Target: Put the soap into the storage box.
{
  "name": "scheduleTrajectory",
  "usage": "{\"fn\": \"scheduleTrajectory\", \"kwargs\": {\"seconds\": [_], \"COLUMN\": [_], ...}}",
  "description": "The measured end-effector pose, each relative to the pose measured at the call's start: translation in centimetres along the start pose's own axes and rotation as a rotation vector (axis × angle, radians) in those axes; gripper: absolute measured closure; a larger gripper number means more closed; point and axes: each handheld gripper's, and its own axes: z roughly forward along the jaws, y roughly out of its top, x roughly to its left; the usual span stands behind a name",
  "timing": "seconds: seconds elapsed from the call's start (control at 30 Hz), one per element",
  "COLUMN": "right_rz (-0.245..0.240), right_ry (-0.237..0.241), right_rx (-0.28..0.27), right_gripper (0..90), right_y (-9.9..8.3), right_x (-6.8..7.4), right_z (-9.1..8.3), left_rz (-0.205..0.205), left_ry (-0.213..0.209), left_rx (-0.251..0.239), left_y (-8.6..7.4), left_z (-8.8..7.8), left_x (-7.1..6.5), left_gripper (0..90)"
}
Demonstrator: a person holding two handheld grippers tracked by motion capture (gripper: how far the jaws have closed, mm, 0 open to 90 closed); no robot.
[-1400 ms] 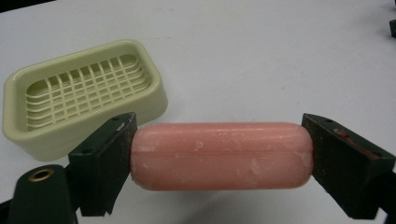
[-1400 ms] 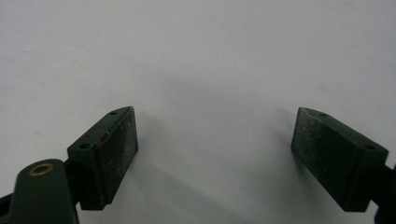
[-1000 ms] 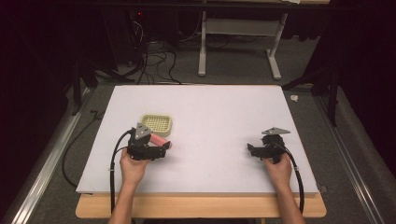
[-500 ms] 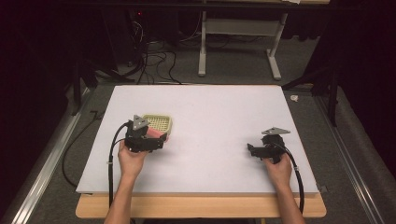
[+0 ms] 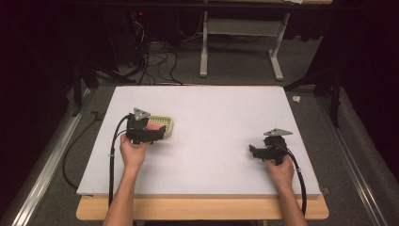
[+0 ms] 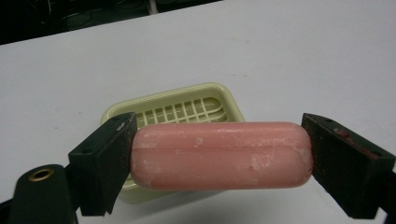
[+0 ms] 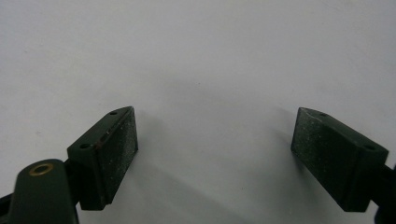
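A pink bar of soap point(image 6: 219, 155) is clamped end to end between the jaws of my left gripper point(image 6: 217, 161), held just above the near edge of a pale yellow slotted soap dish point(image 6: 187, 108). In the high view the left gripper point(image 5: 157, 133) hovers at the left of the white table, with the soap dish point(image 5: 164, 124) right behind it and a bit of the pink soap point(image 5: 152, 127) showing. My right gripper point(image 5: 253, 151) rests low over the table at the right, pointing left. Its jaws stand wide apart with bare white surface between them point(image 7: 215, 154).
The white board point(image 5: 211, 117) lies on a wooden table whose front edge point(image 5: 202, 209) runs below the person's forearms. Black cables trail from both grippers. Beyond the table are a dark floor with cables and a grey desk frame point(image 5: 240, 37).
The left gripper has carried the soap away from the person and slightly rightward, up to the soap dish. The right gripper has stayed where it was.
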Motion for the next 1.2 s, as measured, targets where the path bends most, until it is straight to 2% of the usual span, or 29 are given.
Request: {"fn": "scheduleTrajectory", "kwargs": {"seconds": [0.33, 0.47, 0.7, 0.83, 0.93, 1.13, 1.2], "right_rz": [-0.002, -0.004, -0.004, -0.004, -0.001, -0.001, -0.001], "right_ry": [0.000, -0.001, 0.000, 0.000, 0.000, 0.000, 0.000], "right_rx": [-0.001, 0.000, 0.000, 0.000, 0.000, 0.000, 0.000], "right_gripper": [15.2, 15.1, 15.1, 15.2, 15.1, 15.2, 15.2], "right_y": [0.0, 0.0, 0.0, 0.0, 0.0, 0.0, 0.0], "right_x": [0.0, 0.0, 0.0, 0.0, 0.0, 0.0, 0.0], "right_z": [0.0, 0.0, 0.0, 0.0, 0.0, 0.0, 0.0], "left_rz": [-0.041, -0.061, -0.040, -0.023, -0.038, -0.020, 0.000], "left_ry": [0.049, 0.055, 0.092, 0.091, 0.081, 0.087, 0.098], "left_rx": [0.019, 0.017, 0.027, 0.042, 0.046, 0.085, 0.123], "left_y": [0.0, -0.1, -0.1, -0.3, -0.3, -0.6, -0.8], "left_z": [2.2, 2.8, 4.0, 4.4, 4.4, 4.2, 4.4], "left_x": [0.8, 1.1, 0.5, 0.3, 0.3, 0.2, 0.1], "left_gripper": [14.3, 14.2, 14.2, 14.2, 14.1, 13.9, 13.8]}}
